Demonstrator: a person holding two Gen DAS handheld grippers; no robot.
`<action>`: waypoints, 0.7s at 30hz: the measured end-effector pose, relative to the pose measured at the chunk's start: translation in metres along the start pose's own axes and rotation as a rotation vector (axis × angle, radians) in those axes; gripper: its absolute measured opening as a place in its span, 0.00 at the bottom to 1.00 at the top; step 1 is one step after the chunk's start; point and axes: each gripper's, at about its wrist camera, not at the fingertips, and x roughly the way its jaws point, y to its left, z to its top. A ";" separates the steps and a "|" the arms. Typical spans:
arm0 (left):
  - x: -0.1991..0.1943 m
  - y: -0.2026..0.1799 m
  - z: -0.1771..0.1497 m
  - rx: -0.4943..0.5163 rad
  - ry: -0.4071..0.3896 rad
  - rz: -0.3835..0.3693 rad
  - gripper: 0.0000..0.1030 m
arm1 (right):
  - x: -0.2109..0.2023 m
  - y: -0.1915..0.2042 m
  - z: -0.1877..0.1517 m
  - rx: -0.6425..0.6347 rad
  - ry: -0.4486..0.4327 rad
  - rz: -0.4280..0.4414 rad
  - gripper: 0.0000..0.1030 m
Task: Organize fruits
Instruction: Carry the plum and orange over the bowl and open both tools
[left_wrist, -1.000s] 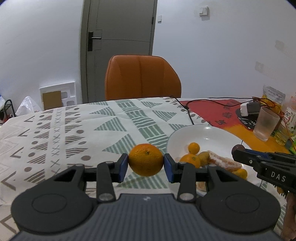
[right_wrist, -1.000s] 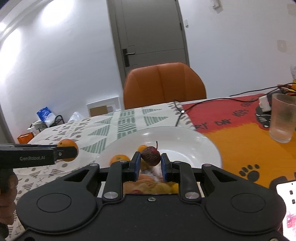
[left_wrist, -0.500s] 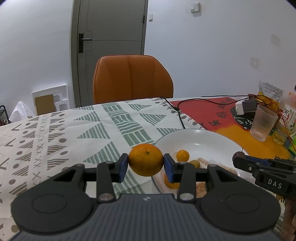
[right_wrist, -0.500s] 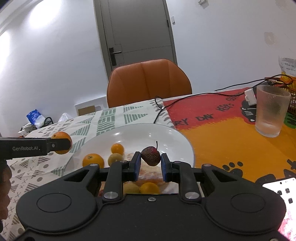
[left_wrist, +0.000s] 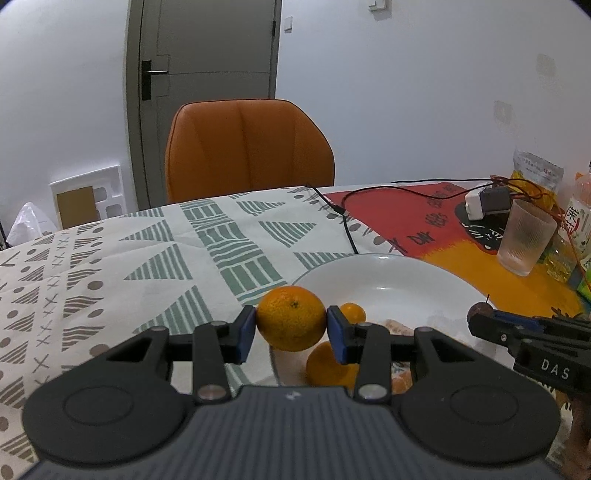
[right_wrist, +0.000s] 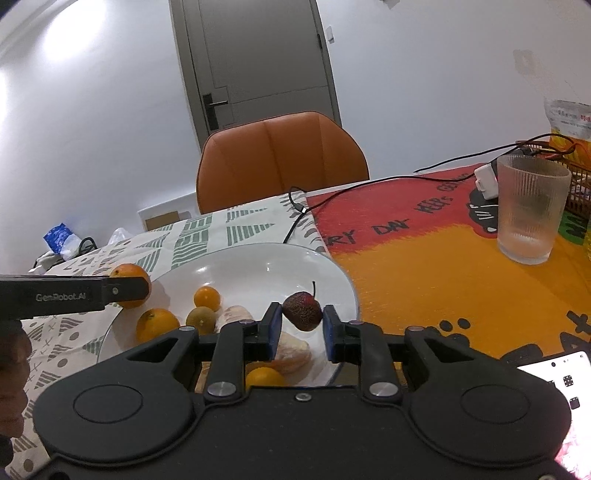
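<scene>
Comparing this moment with the views a second ago, both grippers have advanced toward the white plate (right_wrist: 258, 258). The right gripper (right_wrist: 300, 325) is above the plate's near right portion; its jaws are opening, gaps now show on both sides of the dark red fruit (right_wrist: 302, 310), which a second ago sat pinched between them. Judgement: release into the plate is under way. The left gripper (left_wrist: 291, 328) holds a mandarin (left_wrist: 291, 317) clamped between its blue pads just above the plate's left rim; that fruit is not yet delivered. Several small citrus (right_wrist: 207, 297) already lie in the plate.
</scene>
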 end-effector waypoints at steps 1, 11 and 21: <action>0.001 -0.001 0.000 0.002 0.002 -0.003 0.39 | 0.000 0.000 0.000 -0.002 -0.001 -0.003 0.26; -0.005 -0.003 -0.001 0.017 -0.001 -0.011 0.42 | -0.003 0.006 -0.005 -0.003 0.012 0.013 0.27; -0.027 0.009 -0.003 0.012 -0.010 0.030 0.46 | -0.013 0.016 -0.006 -0.003 0.008 0.032 0.36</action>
